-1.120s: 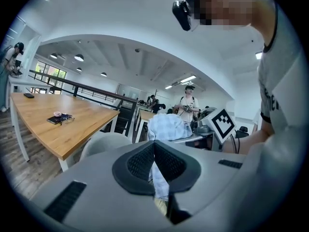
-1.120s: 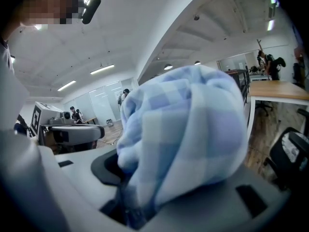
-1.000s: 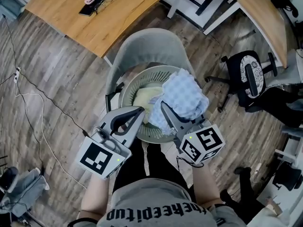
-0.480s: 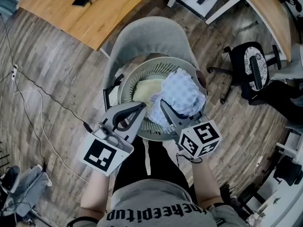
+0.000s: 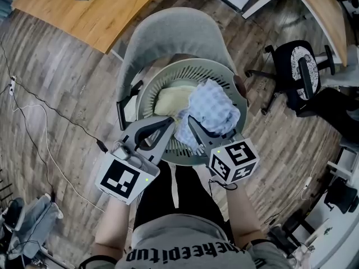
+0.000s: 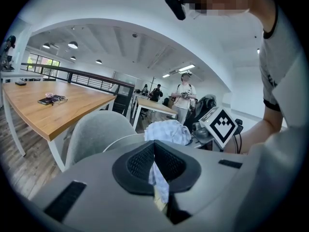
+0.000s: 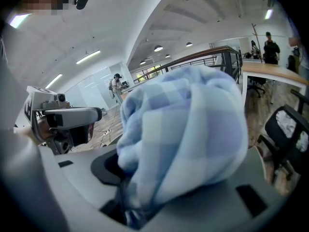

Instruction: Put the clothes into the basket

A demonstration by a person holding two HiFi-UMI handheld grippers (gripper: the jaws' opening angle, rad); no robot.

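A round grey slatted basket [image 5: 168, 72] stands on the seat of a grey chair [image 5: 168, 35]. A pale yellow cloth [image 5: 171, 101] lies inside it. Over the basket's right half hangs a bunched blue checked cloth [image 5: 213, 108], held from both sides. My left gripper [image 5: 168, 122] is shut on a thin fold of it [image 6: 158, 178], its jaws pinched together [image 6: 155, 166]. My right gripper [image 5: 190, 119] is shut on the cloth's bulk [image 7: 188, 129], which covers its jaws [image 7: 125, 187].
A wooden desk [image 5: 95, 10] stands behind the chair at the upper left. A black office chair [image 5: 300, 74] is at the right, and cables [image 5: 39, 133] trail over the wood floor at the left. The person's legs are just in front of the basket.
Both grippers have sunk with the blue checked cloth, which now sits lower over the basket. Their hold on it is unchanged.
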